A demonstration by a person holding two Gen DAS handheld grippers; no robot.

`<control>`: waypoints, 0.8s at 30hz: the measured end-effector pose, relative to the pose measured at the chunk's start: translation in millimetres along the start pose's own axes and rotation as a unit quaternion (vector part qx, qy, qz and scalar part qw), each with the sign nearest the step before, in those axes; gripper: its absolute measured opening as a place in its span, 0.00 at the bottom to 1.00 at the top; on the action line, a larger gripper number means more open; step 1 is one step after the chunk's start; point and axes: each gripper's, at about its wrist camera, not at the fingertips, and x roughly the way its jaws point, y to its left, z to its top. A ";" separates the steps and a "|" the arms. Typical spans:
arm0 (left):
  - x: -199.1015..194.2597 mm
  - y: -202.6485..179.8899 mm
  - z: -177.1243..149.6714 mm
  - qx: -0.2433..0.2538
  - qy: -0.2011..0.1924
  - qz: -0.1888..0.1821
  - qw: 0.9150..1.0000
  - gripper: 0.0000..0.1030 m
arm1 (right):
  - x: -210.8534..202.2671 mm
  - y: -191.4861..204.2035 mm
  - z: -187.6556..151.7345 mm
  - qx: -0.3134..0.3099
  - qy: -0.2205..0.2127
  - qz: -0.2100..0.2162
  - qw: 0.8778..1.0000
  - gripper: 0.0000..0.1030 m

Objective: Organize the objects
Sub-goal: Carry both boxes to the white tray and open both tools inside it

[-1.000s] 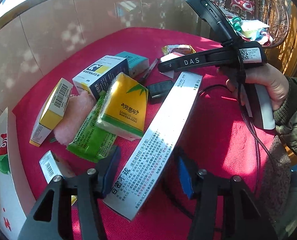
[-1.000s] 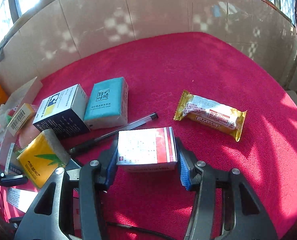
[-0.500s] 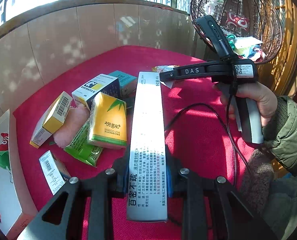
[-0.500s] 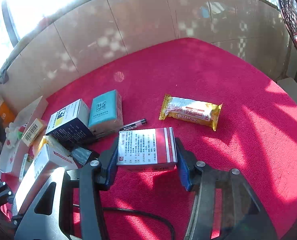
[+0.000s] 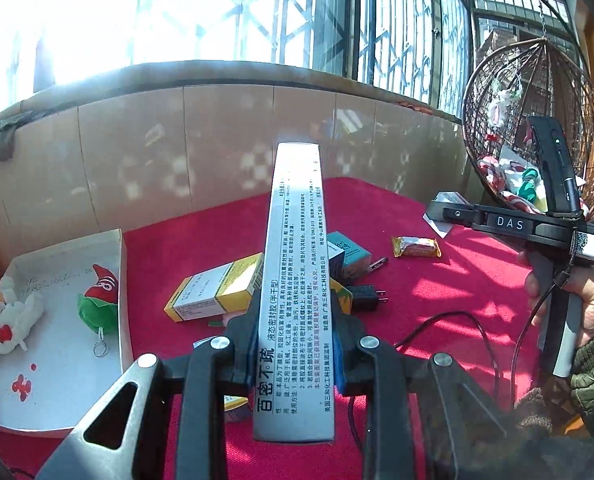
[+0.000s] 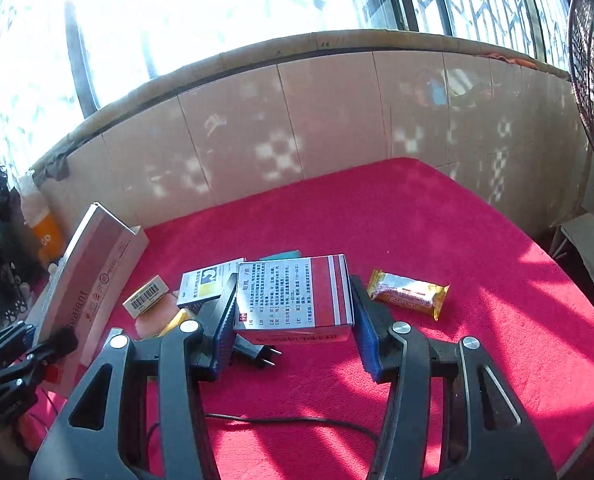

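My left gripper is shut on a long white sealant box that points up and away, lifted off the red cloth. My right gripper is shut on a red and white medicine box, also held above the cloth. In the right wrist view the sealant box rises at the left in the left gripper. The left wrist view shows the right gripper at the right, held by a hand.
On the cloth lie a yellow and white box, a teal box, a snack bar in a gold wrapper, a black plug and a cable. A white tray with plush toys stands at the left. A tiled wall runs behind.
The left gripper closed on the long sealant box and raised it, turning it upright. The right gripper lifted the red and white box off the cloth. Both views now look higher, toward the windows.
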 end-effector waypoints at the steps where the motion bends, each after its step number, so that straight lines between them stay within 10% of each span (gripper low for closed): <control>1: -2.5 1.8 0.2 -0.001 -0.004 0.002 1.000 0.26 | -1.3 2.9 0.9 -0.002 -0.001 0.004 1.000 0.49; 24: -22.7 29.3 -3.9 -0.042 -0.023 0.045 0.998 0.26 | -3.0 78.6 2.0 -0.055 0.011 0.088 0.995 0.49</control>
